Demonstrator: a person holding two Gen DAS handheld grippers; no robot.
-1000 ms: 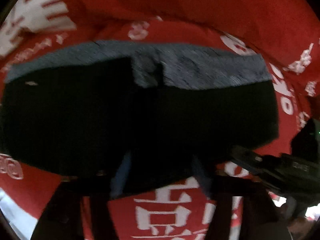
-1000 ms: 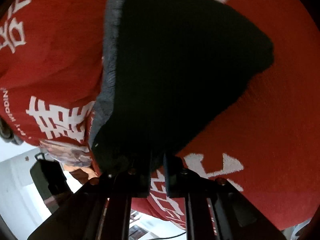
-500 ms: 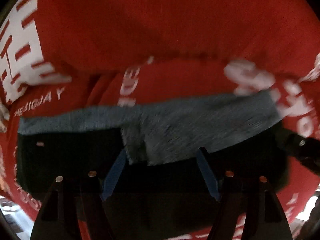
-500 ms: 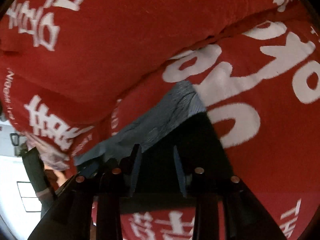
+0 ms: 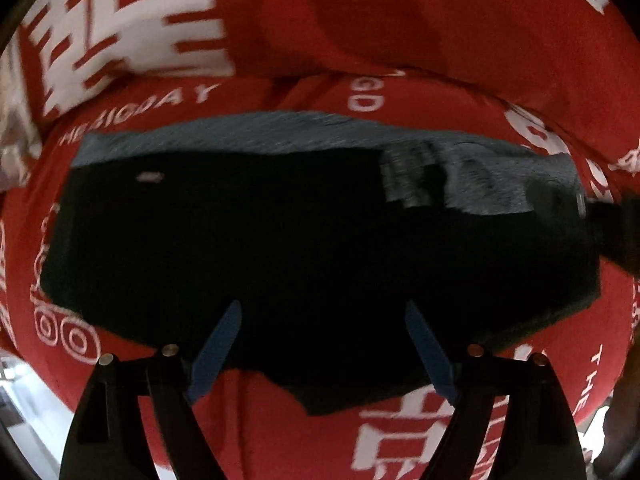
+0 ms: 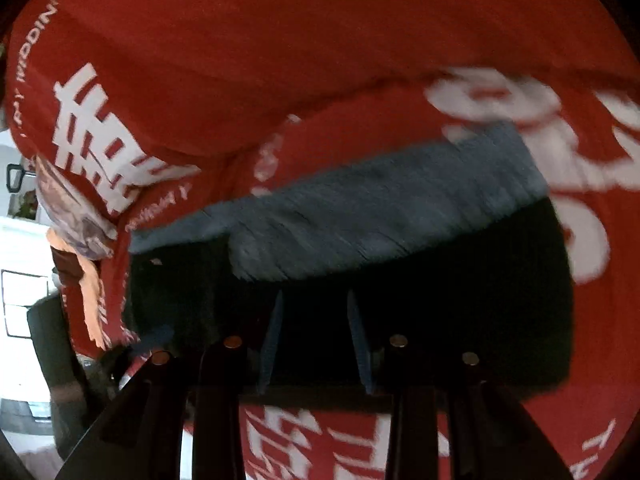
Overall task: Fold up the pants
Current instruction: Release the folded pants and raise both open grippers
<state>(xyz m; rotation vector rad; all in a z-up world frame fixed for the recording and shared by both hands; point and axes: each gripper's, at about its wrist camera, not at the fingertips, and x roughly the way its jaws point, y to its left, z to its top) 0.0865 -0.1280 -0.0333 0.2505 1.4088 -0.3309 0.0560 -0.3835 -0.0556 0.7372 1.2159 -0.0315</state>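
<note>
The black pants [image 5: 304, 256] lie folded flat on a red bedcover [image 5: 400, 32] with white lettering. Their grey waistband [image 5: 488, 188] runs along the far edge. My left gripper [image 5: 320, 320] is open and empty, its blue fingertips [image 5: 224, 332] spread wide just above the near edge of the pants. In the right wrist view the pants [image 6: 440, 304] fill the lower middle, with the grey waistband [image 6: 360, 216] beyond. My right gripper [image 6: 314, 312] is open and empty, fingertips [image 6: 276, 320] over the black cloth.
A red pillow or bolster [image 6: 248, 60] with white characters rises behind the pants. At the left of the right wrist view are the bed's edge, a dark bin [image 6: 52, 360] and white furniture [image 6: 16, 304]. The right gripper's body [image 5: 616, 232] shows at the right edge of the left wrist view.
Both grippers have let go of the pants and opened. The pants, held up a second ago, now lie flat, and both grippers have drawn back toward the near edge.
</note>
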